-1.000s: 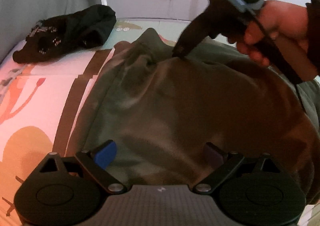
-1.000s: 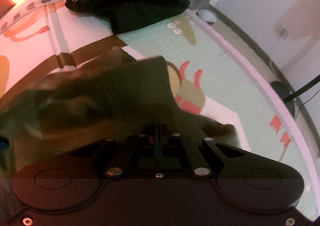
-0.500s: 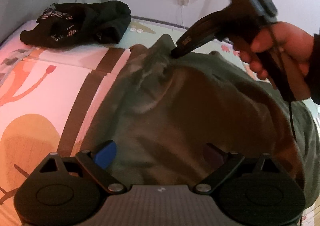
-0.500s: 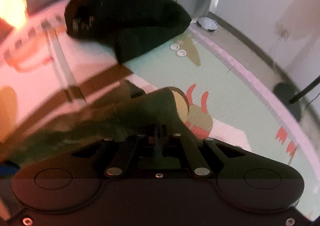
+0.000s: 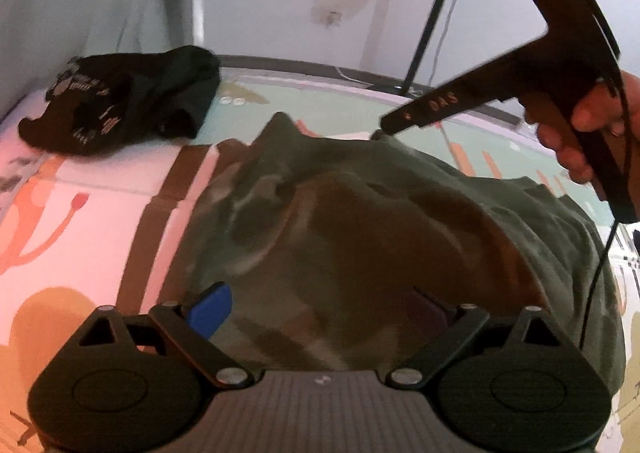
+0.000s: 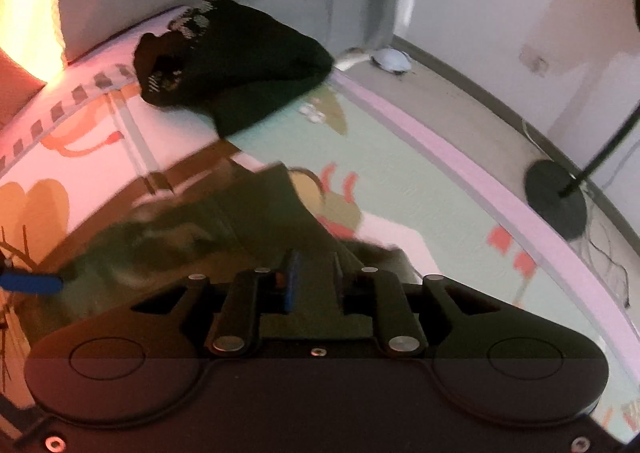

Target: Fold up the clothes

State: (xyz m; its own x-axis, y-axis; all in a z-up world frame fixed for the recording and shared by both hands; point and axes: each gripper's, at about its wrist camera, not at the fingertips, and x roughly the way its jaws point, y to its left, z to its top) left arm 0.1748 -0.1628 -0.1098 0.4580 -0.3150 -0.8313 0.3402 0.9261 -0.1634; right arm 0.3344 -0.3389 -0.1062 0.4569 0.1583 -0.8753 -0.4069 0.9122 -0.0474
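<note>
Shirt (image 5: 360, 221), olive, lies rumpled mid-mat (image 5: 80, 181), fold seemingly unfinished. Left view: left gripper (image 5: 320, 309) spread wide over it, gripping nothing; right gripper (image 5: 384, 127) touches the far edge, its lettering unreadable. Right view: its jaws opening, cloth between. Black garment (image 6: 240, 61) far left awaits.

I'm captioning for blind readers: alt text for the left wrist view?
An olive green garment lies rumpled on a cartoon play mat, between the open left gripper. The right gripper, opening, touches its far edge; a black garment lies behind.
</note>
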